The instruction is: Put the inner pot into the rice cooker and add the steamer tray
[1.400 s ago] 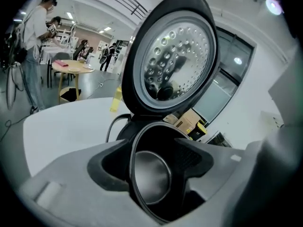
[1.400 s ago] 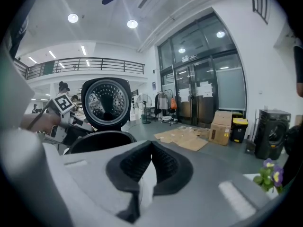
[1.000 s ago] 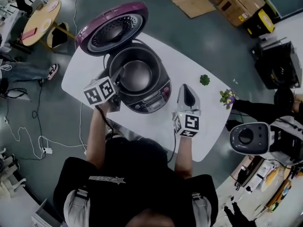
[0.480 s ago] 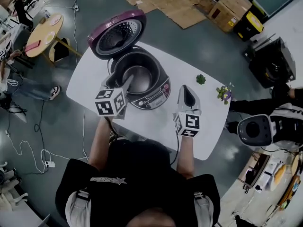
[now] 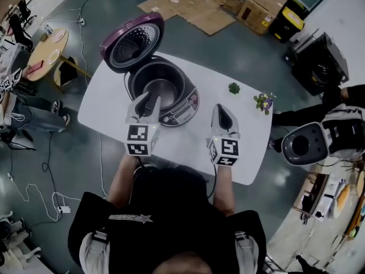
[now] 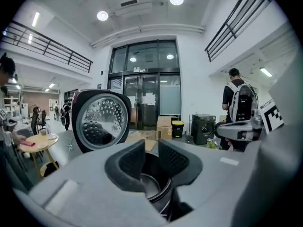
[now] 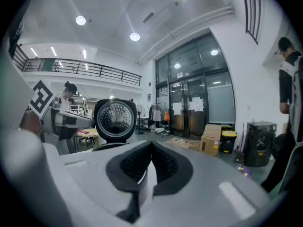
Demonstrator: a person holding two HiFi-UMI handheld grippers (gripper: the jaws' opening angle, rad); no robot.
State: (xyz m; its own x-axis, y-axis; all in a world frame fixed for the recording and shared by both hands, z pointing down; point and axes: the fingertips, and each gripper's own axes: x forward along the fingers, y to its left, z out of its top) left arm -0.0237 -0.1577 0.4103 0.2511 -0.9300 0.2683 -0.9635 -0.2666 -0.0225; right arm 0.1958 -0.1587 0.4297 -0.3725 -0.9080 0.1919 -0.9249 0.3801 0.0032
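The rice cooker (image 5: pixel 171 99) stands on the white table (image 5: pixel 108 104) with its purple lid (image 5: pixel 132 41) swung up. The metal inner pot (image 5: pixel 162 87) sits inside it. My left gripper (image 5: pixel 145 100) hovers over the cooker's near-left rim; its jaws have just been closing, a narrow gap is left, and nothing is between them. In the left gripper view the left gripper (image 6: pixel 151 150) shows the pot (image 6: pixel 150 183) through that gap, with the lid (image 6: pixel 101 122) behind. My right gripper (image 5: pixel 222 110) hangs right of the cooker, shut and empty. The right gripper view shows the right gripper (image 7: pixel 151 148) and the lid (image 7: pixel 115 119).
A small green plant (image 5: pixel 234 88) and a flower bunch (image 5: pixel 263 101) stand at the table's far right. Flattened cardboard (image 5: pixel 194 4) and boxes (image 5: pixel 265 1) lie on the floor beyond. A round wooden table (image 5: pixel 48 50) is at the left, a person with a white device (image 5: pixel 302 147) at the right.
My left gripper has pulled back from the cooker's left rim, risen and rolled so its marker cube faces up, and its jaws have narrowed. The right gripper has lifted slightly.
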